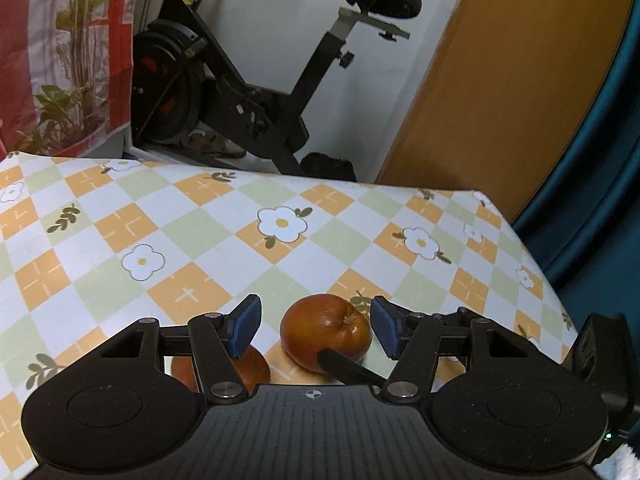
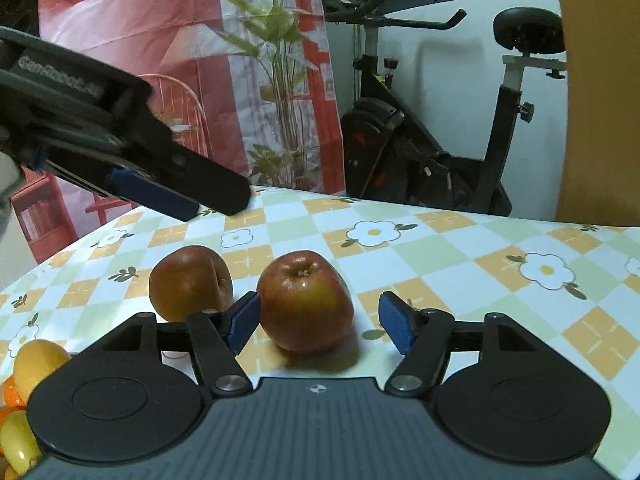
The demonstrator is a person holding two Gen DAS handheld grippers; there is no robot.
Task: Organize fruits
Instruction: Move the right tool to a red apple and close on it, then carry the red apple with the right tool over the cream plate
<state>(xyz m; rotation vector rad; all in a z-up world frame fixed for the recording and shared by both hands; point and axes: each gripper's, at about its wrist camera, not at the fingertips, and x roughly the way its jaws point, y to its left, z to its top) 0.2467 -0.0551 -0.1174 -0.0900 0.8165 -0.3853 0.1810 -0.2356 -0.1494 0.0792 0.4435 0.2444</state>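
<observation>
Two red-brown apples lie on the checked flower tablecloth [image 2: 440, 256]. In the right wrist view one apple [image 2: 306, 302] sits stem-up between the blue pads of my right gripper [image 2: 320, 320]. The left pad is at its side and the right pad stands clear, so the gripper is open. The second apple [image 2: 190, 282] lies just to its left. My left gripper [image 2: 218, 204] hangs above the table at the upper left, open and empty. In the left wrist view, my left gripper [image 1: 316, 328] frames an apple [image 1: 326, 334] below it. The other apple [image 1: 252, 370] is half hidden behind a finger.
Yellow fruits [image 2: 36, 360] and an orange one [image 2: 12, 396] crowd the lower left corner. An exercise bike [image 1: 240, 92], a potted plant [image 2: 280, 80] and a wooden panel [image 1: 500, 80] stand beyond the far table edge. A black fingertip [image 1: 348, 368] of the right gripper reaches in beside the apple.
</observation>
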